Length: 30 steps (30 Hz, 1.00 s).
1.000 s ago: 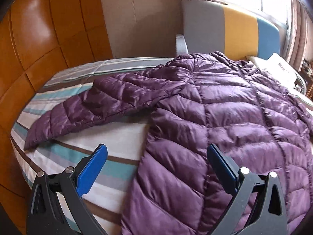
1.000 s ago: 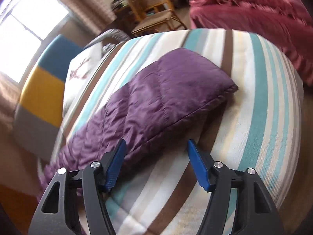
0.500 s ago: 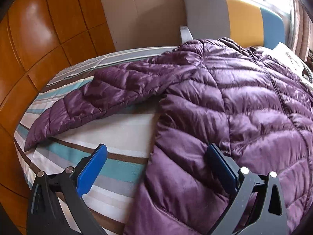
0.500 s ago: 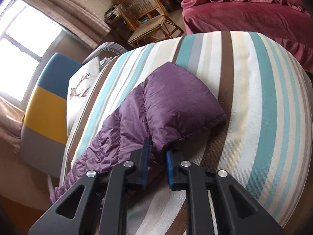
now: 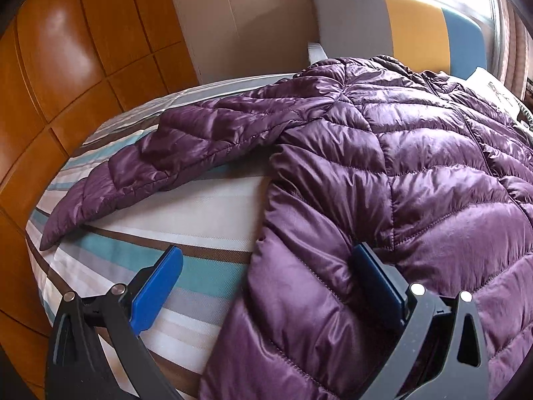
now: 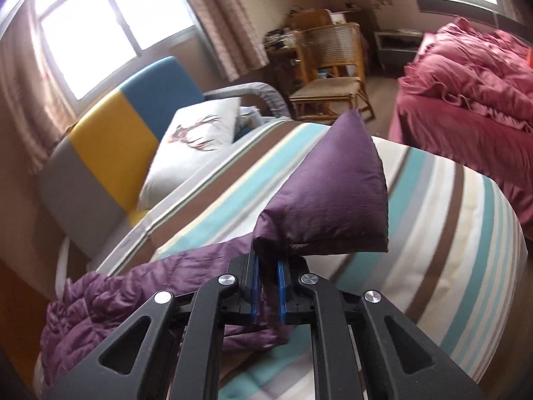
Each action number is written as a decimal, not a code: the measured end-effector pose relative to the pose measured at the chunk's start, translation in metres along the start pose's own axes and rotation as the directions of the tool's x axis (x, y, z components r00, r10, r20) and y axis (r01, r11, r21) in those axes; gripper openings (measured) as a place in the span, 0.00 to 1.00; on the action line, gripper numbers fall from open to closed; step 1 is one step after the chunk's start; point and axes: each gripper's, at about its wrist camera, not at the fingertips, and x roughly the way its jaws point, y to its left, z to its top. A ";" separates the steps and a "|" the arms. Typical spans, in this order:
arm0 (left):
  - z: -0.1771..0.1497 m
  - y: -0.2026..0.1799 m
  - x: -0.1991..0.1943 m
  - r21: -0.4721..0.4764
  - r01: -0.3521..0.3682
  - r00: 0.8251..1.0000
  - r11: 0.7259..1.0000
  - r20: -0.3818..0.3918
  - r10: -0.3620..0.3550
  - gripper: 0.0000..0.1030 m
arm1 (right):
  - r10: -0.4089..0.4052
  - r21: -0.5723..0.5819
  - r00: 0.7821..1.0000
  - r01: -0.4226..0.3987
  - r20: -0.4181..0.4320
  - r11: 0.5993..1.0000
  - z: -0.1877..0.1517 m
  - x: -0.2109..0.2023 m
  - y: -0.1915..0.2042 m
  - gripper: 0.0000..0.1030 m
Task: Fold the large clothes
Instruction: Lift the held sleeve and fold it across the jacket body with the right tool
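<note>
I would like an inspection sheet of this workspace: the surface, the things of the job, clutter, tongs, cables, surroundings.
Surface: striped bed, mostly covered.
Job's things: purple jacket spread flat; one sleeve lies out to the side, the other sleeve's cuff is raised off the bed.
Clutter: white pillow at the bed's head.
Tongs: left tongs open, one finger pressing into the jacket's side edge; right tongs have just closed and pinch the cuff.
Cables: nothing seen.
Surroundings: colour-block headboard, wooden wall panels, wicker chair, pink bed, windows.
</note>
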 end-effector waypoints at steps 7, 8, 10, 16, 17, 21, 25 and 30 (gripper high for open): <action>0.000 0.002 0.001 -0.014 0.018 1.000 1.000 -0.004 -0.018 0.98 | 0.112 -0.146 0.993 -0.115 -0.027 0.983 -0.024 -0.007 0.079 0.09; 0.000 0.002 0.001 -0.014 0.019 1.000 1.000 -0.005 -0.019 0.98 | 0.125 -0.172 0.992 -0.129 -0.033 0.977 -0.030 -0.007 0.092 0.09; 0.000 0.003 0.001 -0.018 0.025 1.000 1.000 -0.006 -0.025 0.98 | 0.153 -0.237 0.987 -0.161 -0.052 0.958 -0.045 -0.009 0.122 0.09; -0.001 0.006 0.003 -0.031 0.042 0.999 0.999 -0.010 -0.042 0.98 | 0.227 -0.370 0.965 -0.261 -0.134 0.892 -0.094 -0.008 0.194 0.09; -0.001 0.006 0.003 -0.031 0.042 0.999 0.999 -0.010 -0.042 0.98 | 0.241 -0.390 0.959 -0.281 -0.148 0.877 -0.103 -0.008 0.207 0.09; 0.000 0.006 0.004 -0.038 0.050 0.999 0.998 -0.012 -0.050 0.98 | 0.293 -0.452 0.933 -0.358 -0.210 0.817 -0.136 -0.011 0.250 0.09; -0.001 0.008 0.005 -0.048 0.063 0.998 0.997 -0.016 -0.064 0.98 | 0.333 -0.544 0.902 -0.431 -0.274 0.720 -0.179 -0.021 0.291 0.09; -0.001 0.008 0.005 -0.056 0.073 0.997 0.996 -0.019 -0.074 0.98 | 0.361 -0.631 0.866 -0.500 -0.346 0.593 -0.227 -0.033 0.330 0.09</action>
